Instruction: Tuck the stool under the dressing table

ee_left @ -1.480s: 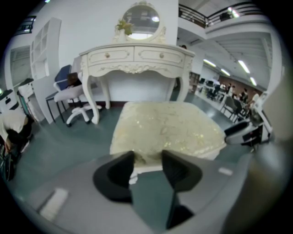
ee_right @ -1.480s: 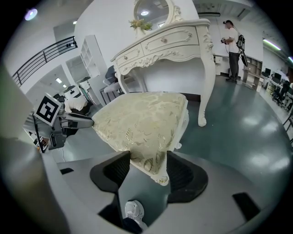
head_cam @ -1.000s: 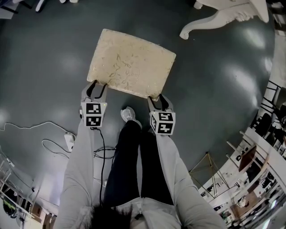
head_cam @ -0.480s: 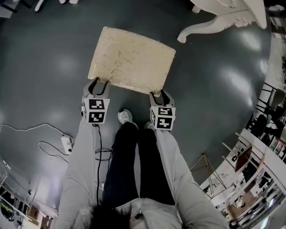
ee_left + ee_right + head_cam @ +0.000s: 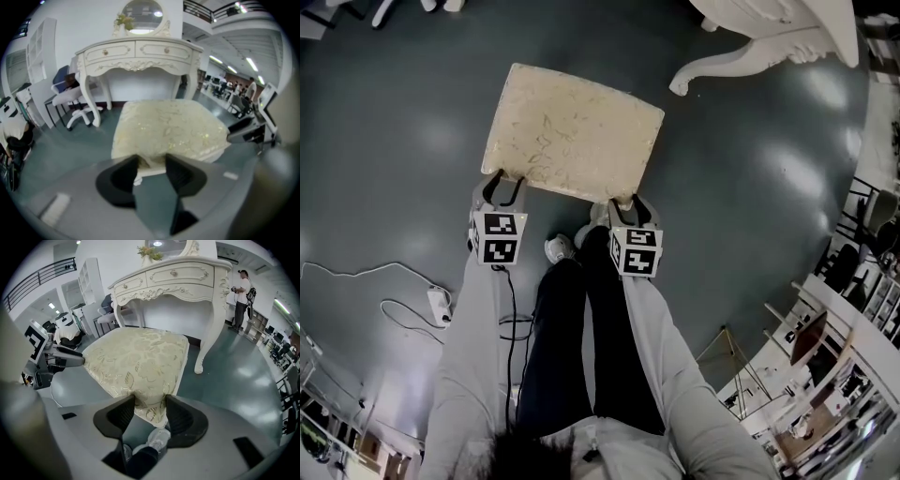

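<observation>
Stool (image 5: 572,131) held at both near corners, our left gripper (image 5: 151,161) fingers (image 5: 123,174) clamped on one, our right gripper (image 5: 150,401) fingers on the other, dressing table (image 5: 140,54) beyond the fingers.

Left hand-held gripper (image 5: 502,185): jaws clamped on the stool (image 5: 572,131) seat's near-left corner.
Right hand-held gripper (image 5: 624,202): jaws clamped on the near-right corner.
Arms: both stretched forward and down.
</observation>
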Tool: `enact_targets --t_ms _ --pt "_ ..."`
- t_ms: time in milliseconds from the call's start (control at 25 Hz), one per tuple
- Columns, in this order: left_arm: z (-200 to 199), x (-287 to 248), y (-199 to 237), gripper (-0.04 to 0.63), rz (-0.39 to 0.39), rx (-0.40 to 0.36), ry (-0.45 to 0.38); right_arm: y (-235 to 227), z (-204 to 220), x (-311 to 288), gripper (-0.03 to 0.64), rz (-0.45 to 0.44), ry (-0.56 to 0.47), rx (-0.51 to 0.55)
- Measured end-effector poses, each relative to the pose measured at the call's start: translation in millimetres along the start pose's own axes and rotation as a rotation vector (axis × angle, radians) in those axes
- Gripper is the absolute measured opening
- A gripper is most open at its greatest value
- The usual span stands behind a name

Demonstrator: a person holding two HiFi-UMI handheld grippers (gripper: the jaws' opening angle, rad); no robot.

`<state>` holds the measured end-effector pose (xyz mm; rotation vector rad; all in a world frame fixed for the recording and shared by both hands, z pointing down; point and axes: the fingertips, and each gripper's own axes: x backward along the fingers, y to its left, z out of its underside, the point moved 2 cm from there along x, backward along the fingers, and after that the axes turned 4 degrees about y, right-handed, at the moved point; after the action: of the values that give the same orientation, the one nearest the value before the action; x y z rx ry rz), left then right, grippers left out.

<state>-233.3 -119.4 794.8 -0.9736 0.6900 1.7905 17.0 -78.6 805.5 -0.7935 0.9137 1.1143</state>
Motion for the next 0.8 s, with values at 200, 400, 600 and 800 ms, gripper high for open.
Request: enact_targets --t_ms 200,400,600,800 --pt "-18 -9 3 0.196 -0.029 0.010 0.012 -10 -17 -7 0.213 -0.007 -0.028 0.013" --pt "-51 -29 17 0.195 -0.062 0.029 0.013 -24 -55 -22 0.213 -0.032 -0.052 0.040" --pt "-77 -44 23 0.193 -0.083 0.036 0.052 -37 -81 -34 0.213 -0.068 -0.041 0.051" --pt "-103 -58 25 0.193 -0.081 0.068 0.088 -56 -112 -46 0.213 -0.080 -0.035 0.091"
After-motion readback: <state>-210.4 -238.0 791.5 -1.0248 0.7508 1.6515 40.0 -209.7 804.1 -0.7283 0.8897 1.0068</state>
